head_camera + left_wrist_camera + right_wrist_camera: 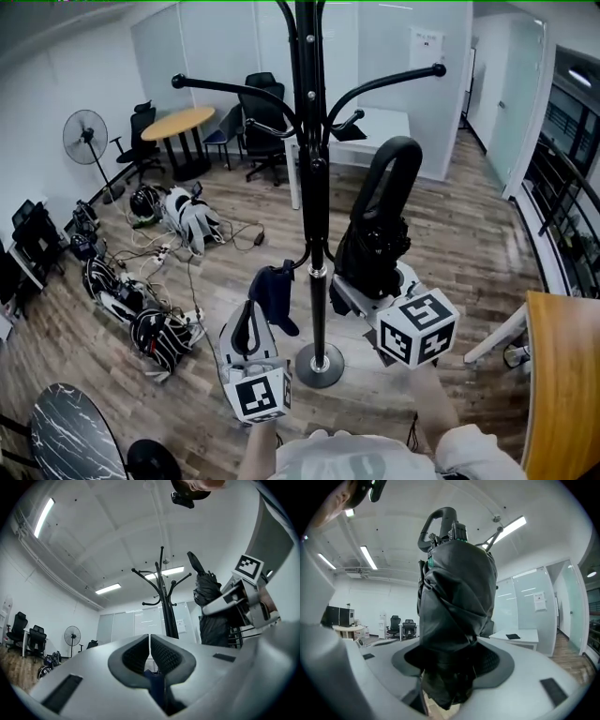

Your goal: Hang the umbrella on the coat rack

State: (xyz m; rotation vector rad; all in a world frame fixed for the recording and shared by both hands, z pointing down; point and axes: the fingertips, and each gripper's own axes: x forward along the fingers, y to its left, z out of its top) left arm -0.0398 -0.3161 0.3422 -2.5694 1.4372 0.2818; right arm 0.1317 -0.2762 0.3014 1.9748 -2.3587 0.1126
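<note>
The black coat rack [312,187] stands straight ahead on its round base [320,366], with curved hooks spreading at the top. My right gripper [373,281] is shut on a folded black umbrella [375,248], held upright just right of the pole with its loop handle [389,169] uppermost. In the right gripper view the umbrella [457,597] fills the space between the jaws. My left gripper [251,314] is shut, pointing up left of the pole, its pads meeting [150,639]. A dark blue cloth thing [274,292] hangs by the rack's low hook beside its tip.
A wooden desk edge [562,375] is at the right. Bags and cables [150,300] litter the floor at the left. A fan [86,136], a round table [178,122], office chairs [262,112] and a white table [380,127] stand further back.
</note>
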